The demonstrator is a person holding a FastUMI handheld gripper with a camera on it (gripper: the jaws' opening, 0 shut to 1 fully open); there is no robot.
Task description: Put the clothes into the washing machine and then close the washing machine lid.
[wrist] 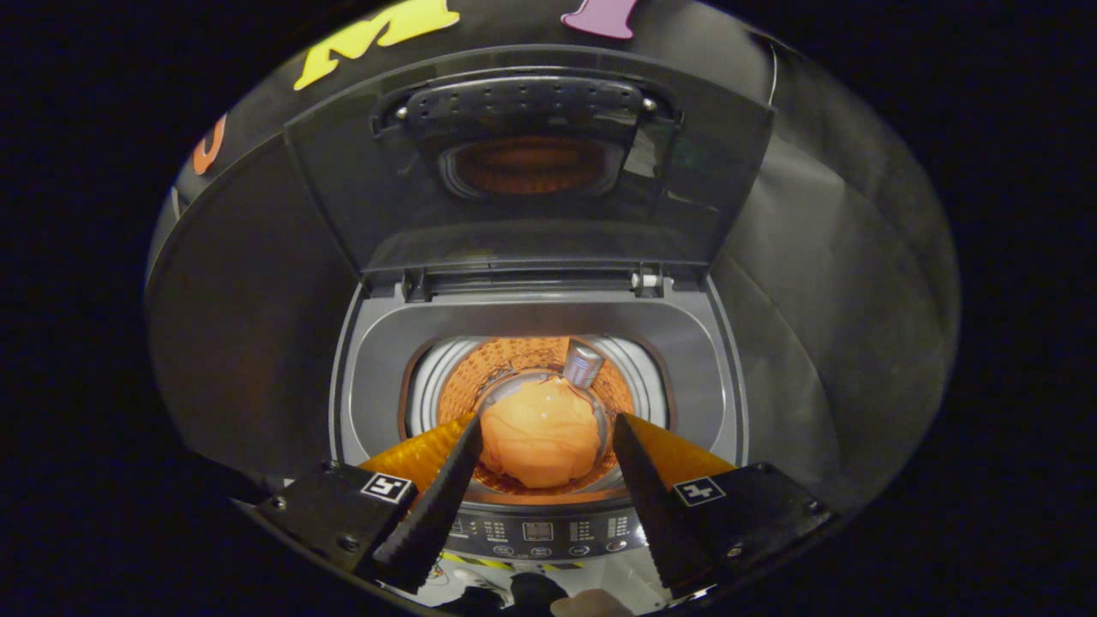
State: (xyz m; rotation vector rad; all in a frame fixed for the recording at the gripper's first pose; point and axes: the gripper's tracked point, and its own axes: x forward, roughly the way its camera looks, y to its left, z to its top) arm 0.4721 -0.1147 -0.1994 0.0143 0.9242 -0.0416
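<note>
The gripper [542, 446] hangs above the front of the washing machine [368, 377] with its two fingers spread wide apart and nothing held between them. The left finger [441, 488], with an orange outer face and a dark toothed inner pad, points toward the left side of the drum opening; it touches nothing that can be made out. In the gap between the fingers, down inside the drum [514, 360], lies the clothes [540, 433], a bunched orange bundle resting at the bottom. Just beyond the bundle, toward the right of the drum wall, a small grey-and-white fitting [583, 364] stands. The right finger [638, 480] mirrors the left. Below the fingers runs the control panel [538, 533]. Behind the drum the lid [531, 171] stands raised, fully open.
</note>
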